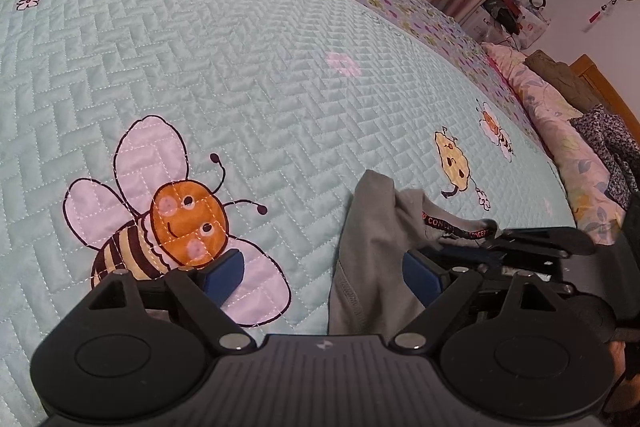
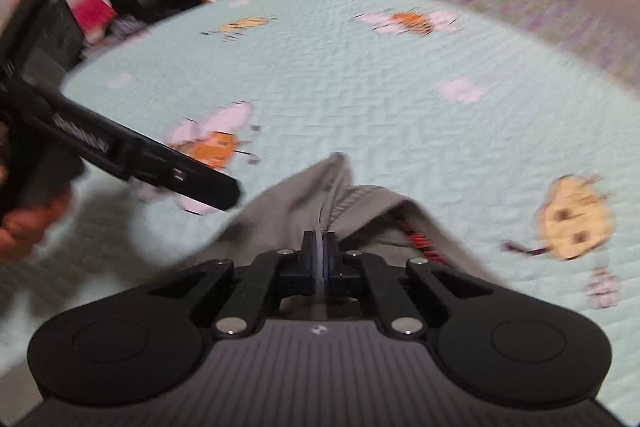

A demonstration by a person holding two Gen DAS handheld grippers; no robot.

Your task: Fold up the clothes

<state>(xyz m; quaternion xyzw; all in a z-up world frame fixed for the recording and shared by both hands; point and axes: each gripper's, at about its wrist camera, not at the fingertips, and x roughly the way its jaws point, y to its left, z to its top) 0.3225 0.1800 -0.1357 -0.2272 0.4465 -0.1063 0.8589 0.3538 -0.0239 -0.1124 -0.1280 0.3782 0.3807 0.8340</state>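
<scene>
Item: grey garment [image 1: 372,247], one piece, lying bunched on the mint quilted bedspread [image 1: 280,87], just beside the large bee print [image 1: 160,223] and between it and the yellow figure print [image 1: 452,163]. The inner neckband with red lettering [image 1: 456,227] faces up, on the side away from the bee.

Handling (judged): soft knit, light, limp; it will sag and crease wherever unsupported, and may drag on the quilt's stitched surface. Best taken at stitched hems or the neckband, where the cloth is doubled and firmer, rather than mid-panel.

Tool, right gripper [image 2: 319,247]: clamped shut, its blue pads pressed together over a ridge of the grey garment [image 2: 304,195] near a seamed edge; this view is blurred, so how much cloth is caught cannot be told.

Tool, left gripper [image 1: 324,273]: jaws spread wide and empty, one pad over the bee's wing, the other at the garment's near edge (touching or just above, cannot tell). In the right wrist view its black finger [image 2: 192,183] reaches in beside the garment, the hand [image 2: 24,227] behind it.

Room: broad bare quilt beyond the bee, ample for spreading flat. Past the yellow figure, pillows [image 1: 560,147] and a dark floral cloth [image 1: 612,147] line the bed's edge; keep clear
</scene>
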